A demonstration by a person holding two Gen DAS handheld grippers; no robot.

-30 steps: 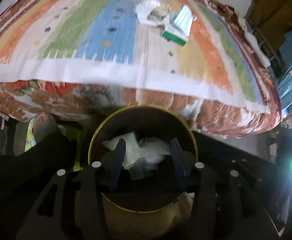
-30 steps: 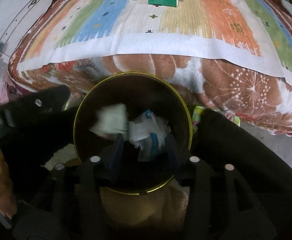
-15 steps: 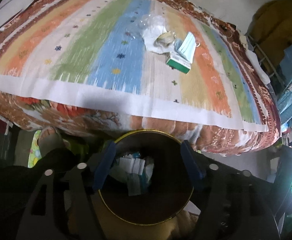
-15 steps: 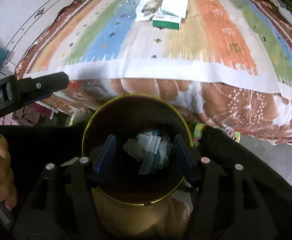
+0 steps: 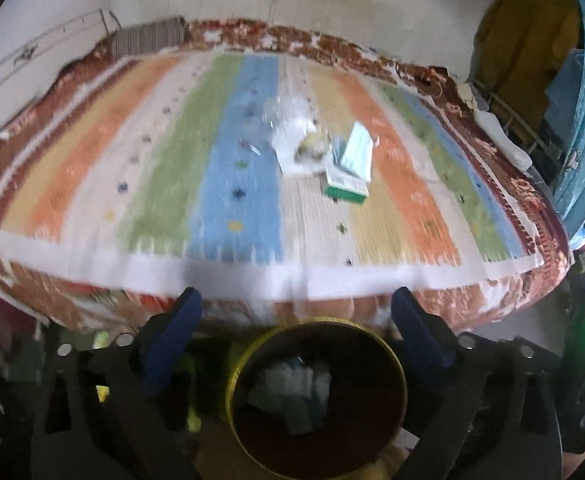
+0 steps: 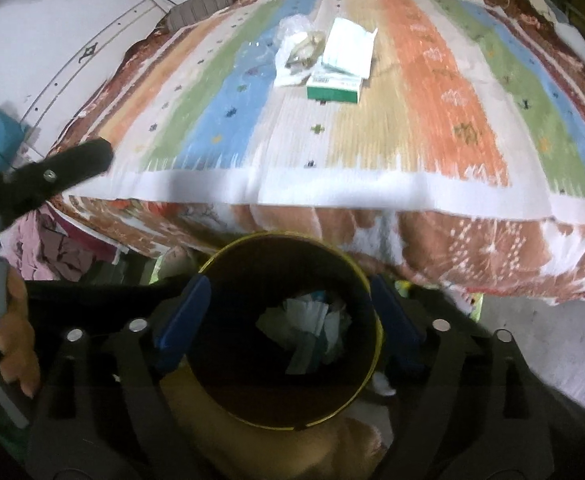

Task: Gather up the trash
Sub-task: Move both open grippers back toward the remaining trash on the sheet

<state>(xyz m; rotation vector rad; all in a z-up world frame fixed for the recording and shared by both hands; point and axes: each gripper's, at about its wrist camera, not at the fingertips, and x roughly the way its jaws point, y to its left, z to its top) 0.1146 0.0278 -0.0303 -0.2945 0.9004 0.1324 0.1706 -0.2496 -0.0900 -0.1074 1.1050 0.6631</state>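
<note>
Both grippers have lifted away from the bin since a second ago, when their fingers sat close together over the scraps inside; more of the bed now fills each view. The left gripper (image 5: 296, 312) has its blue fingers (image 5: 172, 332) spread wide and empty, one on each side of the yellow-rimmed bin (image 5: 396, 364) below. The right gripper (image 6: 288, 304) is likewise spread wide and holds nothing, its fingers (image 6: 184, 316) flanking the same bin (image 6: 220, 258). White and pale blue paper scraps (image 6: 312, 320) lie at the bottom of the bin, also seen from the left wrist (image 5: 292, 380). On the striped blanket (image 5: 92, 184) that covers the bed, well apart from the bin, the remaining trash lies in one cluster: a green-and-white box (image 6: 334, 88), a white packet (image 6: 350, 46) leaning on it, and crumpled clear plastic with paper (image 6: 296, 56) just beside it. The left wrist view shows the same box (image 5: 344, 188), packet (image 5: 356, 154) and crumpled plastic (image 5: 296, 140), all blurred. At the left edge of the right wrist view, the other gripper's black arm and a hand (image 6: 16, 344) show.
</note>
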